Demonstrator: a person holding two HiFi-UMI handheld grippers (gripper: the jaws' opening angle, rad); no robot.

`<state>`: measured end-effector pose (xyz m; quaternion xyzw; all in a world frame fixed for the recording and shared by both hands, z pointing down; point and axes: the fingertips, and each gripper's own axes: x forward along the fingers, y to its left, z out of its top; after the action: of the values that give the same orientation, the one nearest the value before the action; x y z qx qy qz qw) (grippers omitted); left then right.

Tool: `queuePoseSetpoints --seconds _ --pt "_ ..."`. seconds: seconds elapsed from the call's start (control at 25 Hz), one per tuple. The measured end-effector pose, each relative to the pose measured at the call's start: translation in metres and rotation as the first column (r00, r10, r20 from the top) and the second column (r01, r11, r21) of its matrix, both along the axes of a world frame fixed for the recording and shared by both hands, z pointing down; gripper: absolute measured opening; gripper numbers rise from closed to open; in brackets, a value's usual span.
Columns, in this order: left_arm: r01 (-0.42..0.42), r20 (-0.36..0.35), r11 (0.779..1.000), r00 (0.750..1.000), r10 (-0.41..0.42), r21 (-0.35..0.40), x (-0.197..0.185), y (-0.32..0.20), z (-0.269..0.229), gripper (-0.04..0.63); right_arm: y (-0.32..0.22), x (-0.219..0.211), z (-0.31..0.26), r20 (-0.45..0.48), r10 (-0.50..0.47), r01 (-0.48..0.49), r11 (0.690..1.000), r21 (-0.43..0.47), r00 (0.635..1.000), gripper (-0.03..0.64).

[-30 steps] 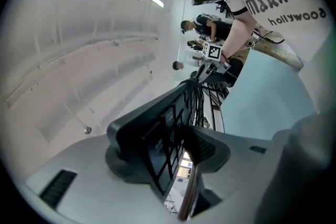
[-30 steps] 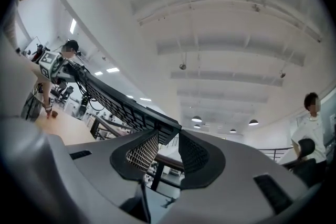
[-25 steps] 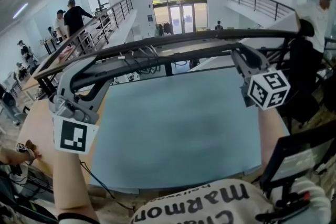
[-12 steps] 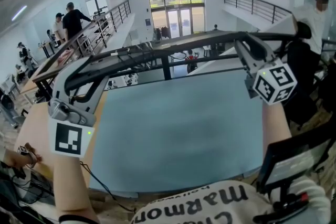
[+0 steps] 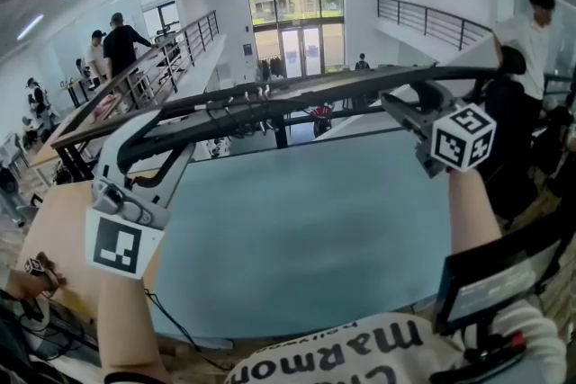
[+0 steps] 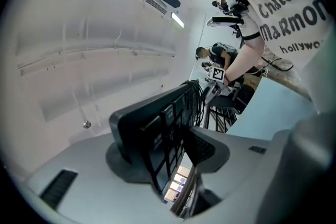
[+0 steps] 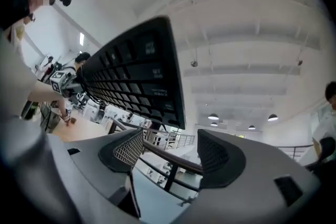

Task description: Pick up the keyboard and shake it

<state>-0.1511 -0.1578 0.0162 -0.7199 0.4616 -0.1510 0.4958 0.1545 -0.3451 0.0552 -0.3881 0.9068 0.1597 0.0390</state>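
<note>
Keyboard [image 5: 297, 99] is up over the table [image 5: 306, 229]. L gripper [image 6: 181, 152] pinches its end tight. R gripper [image 7: 170, 152] just opened wide, nothing squeezed. Shaking's left.

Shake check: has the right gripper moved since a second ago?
Yes: right gripper rose against the table's far edge; fingers just opened, keyboard past them, ungripped.

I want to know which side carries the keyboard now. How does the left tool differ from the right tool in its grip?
The left tool has its jaws closed on the end of the keyboard; the right tool has just been opening its jaws, which stand wide apart and press nothing. The keyboard sits between the left tool's jaws but above the right tool's. Both are up over the table.
</note>
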Motion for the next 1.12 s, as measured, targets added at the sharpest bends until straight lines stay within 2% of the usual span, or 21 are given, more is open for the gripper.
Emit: queuePoseSetpoints --seconds 0.08,0.2,0.28,0.32,0.52,0.56,0.68,0.72,0.96,1.12 --pt "-0.027 0.003 1.000 1.000 0.027 -0.014 0.009 -0.003 0.005 0.183 0.000 0.005 -0.001 0.014 0.032 -0.033 0.999 0.044 0.999 0.324" --pt "-0.048 0.021 0.999 0.999 0.049 -0.019 0.011 -0.008 0.008 0.184 -0.001 0.006 0.000 0.018 0.051 -0.052 0.997 0.055 0.999 0.317" --pt "-0.057 0.031 0.998 0.998 0.057 -0.006 0.010 -0.010 0.008 0.186 -0.001 0.004 0.003 -0.006 0.077 -0.077 0.995 0.067 0.997 0.259" --pt "-0.058 0.036 0.998 0.998 0.058 -0.002 0.009 -0.012 0.008 0.190 -0.001 0.005 0.004 -0.005 0.087 -0.086 0.994 0.071 0.996 0.241" --pt "-0.028 0.069 0.999 0.997 0.027 0.015 0.006 -0.037 0.013 0.214 -0.011 0.012 0.012 0.002 0.129 -0.128 0.988 0.080 0.992 0.236" --pt "-0.016 0.051 1.000 0.999 0.016 0.011 0.002 -0.043 0.015 0.229 -0.014 0.010 0.015 0.006 0.146 -0.146 0.986 0.075 0.989 0.235" --pt "-0.024 -0.091 0.999 0.996 0.020 -0.048 -0.010 -0.054 0.021 0.247 -0.018 0.004 0.027 0.024 0.172 -0.173 0.984 0.037 0.985 0.235" --pt "-0.032 -0.111 0.998 0.993 0.026 -0.059 -0.011 -0.055 0.023 0.245 -0.018 0.003 0.030 0.022 0.174 -0.175 0.984 0.030 0.984 0.235" --pt "-0.039 -0.168 0.995 0.986 0.023 -0.093 -0.017 -0.060 0.028 0.249 -0.016 0.004 0.027 0.026 0.190 -0.191 0.980 0.048 0.981 0.235" --pt "-0.041 -0.169 0.992 0.985 0.021 -0.121 -0.016 -0.061 0.032 0.252 -0.015 0.004 0.032 0.021 0.191 -0.191 0.981 0.029 0.981 0.236"
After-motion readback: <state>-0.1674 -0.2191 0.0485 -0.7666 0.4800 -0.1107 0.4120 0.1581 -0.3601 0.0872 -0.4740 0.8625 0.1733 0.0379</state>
